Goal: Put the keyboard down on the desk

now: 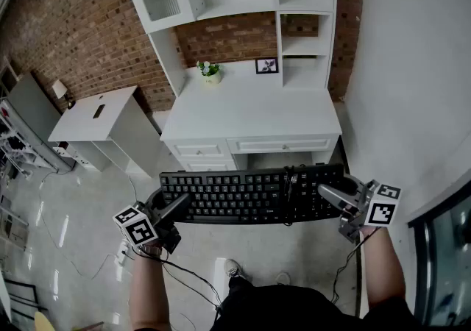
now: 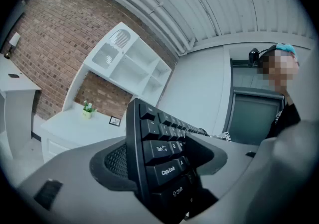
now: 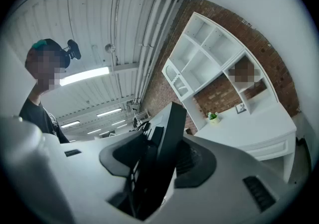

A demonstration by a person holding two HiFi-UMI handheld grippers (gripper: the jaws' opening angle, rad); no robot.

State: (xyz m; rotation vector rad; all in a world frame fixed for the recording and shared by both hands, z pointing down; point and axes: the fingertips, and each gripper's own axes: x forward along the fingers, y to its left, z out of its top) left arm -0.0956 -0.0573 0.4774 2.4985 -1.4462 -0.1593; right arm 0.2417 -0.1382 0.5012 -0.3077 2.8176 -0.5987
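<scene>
The left forearm comes up from the bottom edge. Its left gripper points level and inward, jaws clamped on the Caps Lock end of the black keyboard. The keyboard hangs flat, keys up, over the floor, just short of the front edge of the white desk. The right forearm mirrors this, and the right gripper pinches the keyboard's right end.

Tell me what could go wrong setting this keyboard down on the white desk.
The keyboard is held only by its ends, in the left hand-held gripper and the right hand-held gripper, over the floor; one slip could drop it. Pushed too far back on the desk, it might knock the small plant or the picture frame.
</scene>
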